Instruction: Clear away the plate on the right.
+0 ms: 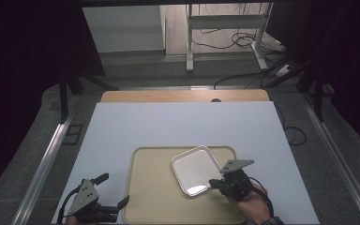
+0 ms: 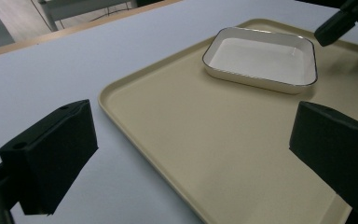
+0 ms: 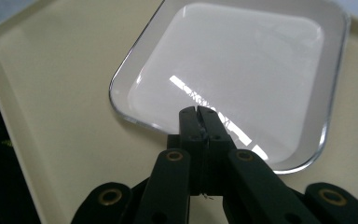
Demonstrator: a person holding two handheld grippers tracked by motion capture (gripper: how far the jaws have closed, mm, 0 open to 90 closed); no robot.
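where right gripper [image 3: 199, 112] pinches dish [image 3: 242, 70] rim, left gripper [image 2: 191, 154] gapes over tray [image 2: 177, 140]

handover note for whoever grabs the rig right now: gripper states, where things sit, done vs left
Right gripper: jaws shut on the near rim of the white dish; the right gripper view shows them pinched together over the edge.
Left gripper: jaws open, nothing between them, at the tray's near left corner, straddling its edge.
White dish: empty, on the beige tray, right of centre, turned at an angle.
Tray: on the white table cover.
Done: dish gripped.
Left: probably moving or lifting the dish; whether it is off the tray yet is unclear.
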